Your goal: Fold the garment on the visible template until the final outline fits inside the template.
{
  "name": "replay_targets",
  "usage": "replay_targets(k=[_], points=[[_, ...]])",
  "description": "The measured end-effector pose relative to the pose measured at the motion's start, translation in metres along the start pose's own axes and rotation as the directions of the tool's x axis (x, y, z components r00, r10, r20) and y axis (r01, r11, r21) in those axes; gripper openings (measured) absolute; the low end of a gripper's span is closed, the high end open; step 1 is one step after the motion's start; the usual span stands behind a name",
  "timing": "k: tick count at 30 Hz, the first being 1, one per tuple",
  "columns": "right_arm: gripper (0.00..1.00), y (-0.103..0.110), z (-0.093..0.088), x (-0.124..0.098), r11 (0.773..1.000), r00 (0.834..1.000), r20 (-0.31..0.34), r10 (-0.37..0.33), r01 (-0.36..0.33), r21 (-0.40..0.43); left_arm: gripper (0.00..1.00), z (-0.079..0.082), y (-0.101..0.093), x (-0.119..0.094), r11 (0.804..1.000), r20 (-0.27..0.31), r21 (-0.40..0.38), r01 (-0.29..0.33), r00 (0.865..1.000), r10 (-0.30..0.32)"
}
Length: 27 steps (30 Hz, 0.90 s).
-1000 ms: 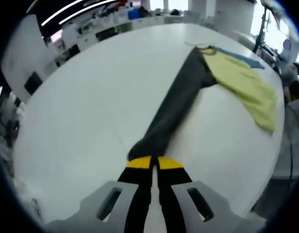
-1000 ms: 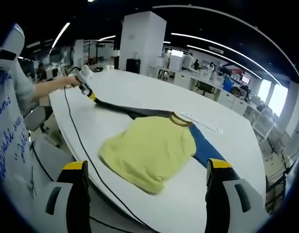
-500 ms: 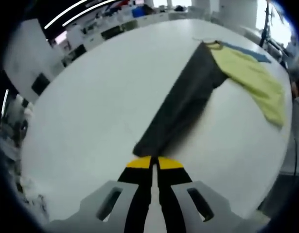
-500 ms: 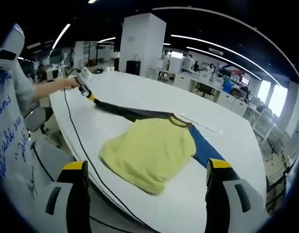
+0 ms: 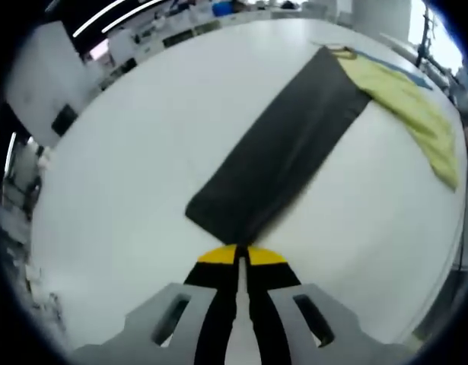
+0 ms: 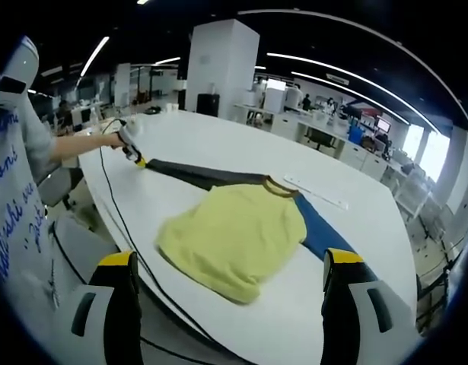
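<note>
One garment (image 6: 241, 232) lies on one white table (image 5: 127, 152). Left gripper (image 5: 239, 255), arm outstretched, pinches its dark sleeve (image 5: 283, 148); right gripper (image 6: 227, 266) hovers with jaws apart.

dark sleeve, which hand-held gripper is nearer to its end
Left. The left hand-held gripper is shut on the dark sleeve end; the right hand-held gripper hangs open off the table's near edge, beyond the yellow body.
</note>
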State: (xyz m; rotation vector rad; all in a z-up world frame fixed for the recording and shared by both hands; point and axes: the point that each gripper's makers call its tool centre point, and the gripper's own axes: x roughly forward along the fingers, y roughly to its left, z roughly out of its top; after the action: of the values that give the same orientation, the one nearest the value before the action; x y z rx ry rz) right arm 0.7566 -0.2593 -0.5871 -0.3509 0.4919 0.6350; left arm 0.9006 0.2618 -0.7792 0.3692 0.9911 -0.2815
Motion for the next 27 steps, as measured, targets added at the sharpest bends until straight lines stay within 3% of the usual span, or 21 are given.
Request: replay_targets(k=[15,24,27], points=[[1.0,-0.005,-0.007,-0.004,1.0,1.0,0.0,-0.018,0.018,0.021,0.02,0.001,-0.002,-0.002,1.0,0.014,0.019,-0.018,1.0,0.018],[1.0,-0.01,-0.011,-0.006,1.0,1.0,0.019,-0.015,0.015,0.015,0.22,-0.003,-0.002,-0.01,0.999,0.013,0.016,-0.05,0.999,0.05],[1.0,-0.014,-0.011,-0.007,1.0,1.0,0.027,-0.009,0.009,0.012,0.22,0.0,-0.007,-0.019,0.998,0.032,0.016,-0.056,0.998,0.055]])
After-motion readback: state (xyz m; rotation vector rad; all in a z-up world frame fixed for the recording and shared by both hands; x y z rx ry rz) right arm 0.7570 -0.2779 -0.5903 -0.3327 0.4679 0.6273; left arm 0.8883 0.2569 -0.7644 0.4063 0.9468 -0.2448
